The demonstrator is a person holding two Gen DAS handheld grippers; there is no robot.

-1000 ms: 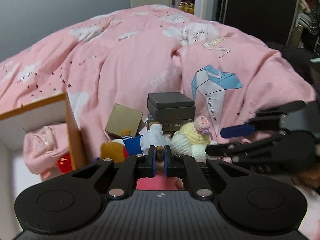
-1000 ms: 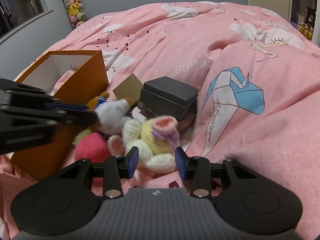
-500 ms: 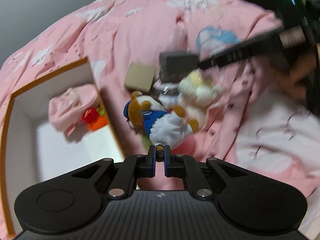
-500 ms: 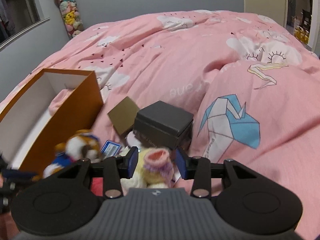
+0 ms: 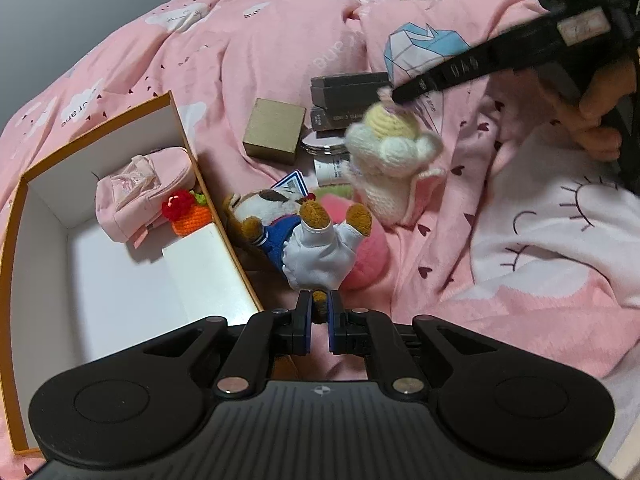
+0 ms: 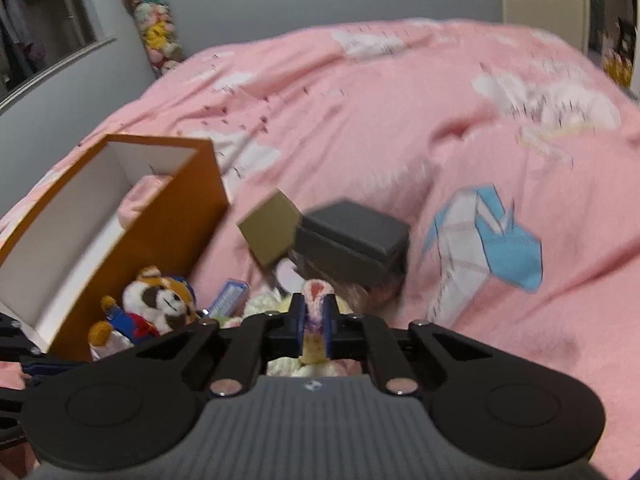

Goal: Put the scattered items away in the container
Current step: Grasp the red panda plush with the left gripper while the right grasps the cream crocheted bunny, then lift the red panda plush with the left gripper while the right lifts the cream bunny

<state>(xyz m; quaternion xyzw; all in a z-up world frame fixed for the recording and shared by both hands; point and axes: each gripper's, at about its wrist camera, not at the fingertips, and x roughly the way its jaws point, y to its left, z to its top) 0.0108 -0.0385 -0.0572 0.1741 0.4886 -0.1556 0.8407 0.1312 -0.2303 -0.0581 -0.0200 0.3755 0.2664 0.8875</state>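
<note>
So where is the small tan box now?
In the left wrist view the small tan box lies on the pink duvet, between the orange container and the stacked dark boxes.

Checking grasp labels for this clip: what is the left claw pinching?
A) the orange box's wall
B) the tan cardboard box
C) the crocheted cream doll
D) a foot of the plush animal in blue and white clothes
D: the left claw is shut on a brown foot of the plush animal, which hangs upside down beside the orange box.

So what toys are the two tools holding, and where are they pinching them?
The left tool pinches the raccoon toy by its tail end. The right tool pinches the knitted yellow-and-white doll by the pink tuft on its head.
</note>
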